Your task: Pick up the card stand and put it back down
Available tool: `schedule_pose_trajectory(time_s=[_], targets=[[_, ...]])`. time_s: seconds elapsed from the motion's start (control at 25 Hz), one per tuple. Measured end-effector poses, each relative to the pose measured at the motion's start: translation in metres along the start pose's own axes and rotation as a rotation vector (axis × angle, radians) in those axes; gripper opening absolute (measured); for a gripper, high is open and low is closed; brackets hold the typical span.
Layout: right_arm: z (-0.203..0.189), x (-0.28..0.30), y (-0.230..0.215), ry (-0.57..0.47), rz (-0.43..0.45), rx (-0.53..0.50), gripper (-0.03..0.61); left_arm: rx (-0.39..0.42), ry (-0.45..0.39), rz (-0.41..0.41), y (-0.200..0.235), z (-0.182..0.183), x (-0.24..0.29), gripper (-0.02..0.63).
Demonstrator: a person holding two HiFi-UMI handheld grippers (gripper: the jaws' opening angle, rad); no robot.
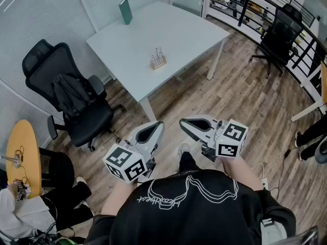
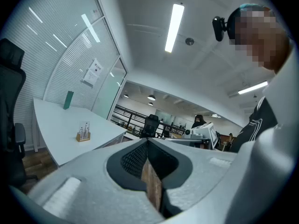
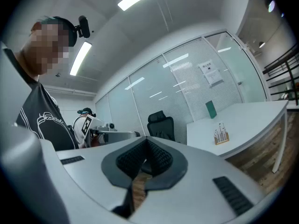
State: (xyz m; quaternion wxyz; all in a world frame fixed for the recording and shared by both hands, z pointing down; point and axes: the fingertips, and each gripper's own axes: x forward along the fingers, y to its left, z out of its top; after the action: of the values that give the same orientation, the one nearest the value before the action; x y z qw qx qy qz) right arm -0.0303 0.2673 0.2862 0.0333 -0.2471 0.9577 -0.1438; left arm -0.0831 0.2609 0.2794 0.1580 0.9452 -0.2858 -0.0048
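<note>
Both tools, the grey-white left gripper (image 1: 155,128) and right gripper (image 1: 185,125), have their fingers pressed together, empty. The small wooden card stand (image 1: 158,60) sits on the white table (image 1: 133,40), well ahead of the fingertips. Pickup and set-down both remain.

The black shirt (image 1: 189,208) bears a white line print; the grey left gripper (image 1: 156,126) and right gripper (image 1: 185,124) carry marker cubes (image 1: 125,163).

Wood floor (image 1: 240,96) before me lies open up to the bench (image 1: 127,50). Bench top is bare around the card stand (image 1: 158,60); green book (image 1: 125,11) stands well apart. Black chair (image 1: 71,98) crowds the bench's left side.
</note>
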Motion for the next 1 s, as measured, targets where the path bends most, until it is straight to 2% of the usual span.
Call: schedule_pose_trajectory(time_s=[0.36,0.6,1.0], targets=[[0.005,0.003,0.005,-0.01,-0.001,-0.017,0.008,0.018,-0.006,-0.006,-0.002,0.006,-0.004,0.015],[0.009,0.005,0.002,-0.028,0.006,0.025,0.009,0.028,-0.017,0.007,0.001,0.011,-0.008,0.014],[0.007,0.014,-0.023,-0.029,0.008,0.04,0.009,0.029,0.003,0.042,0.024,0.008,0.003,0.014]])
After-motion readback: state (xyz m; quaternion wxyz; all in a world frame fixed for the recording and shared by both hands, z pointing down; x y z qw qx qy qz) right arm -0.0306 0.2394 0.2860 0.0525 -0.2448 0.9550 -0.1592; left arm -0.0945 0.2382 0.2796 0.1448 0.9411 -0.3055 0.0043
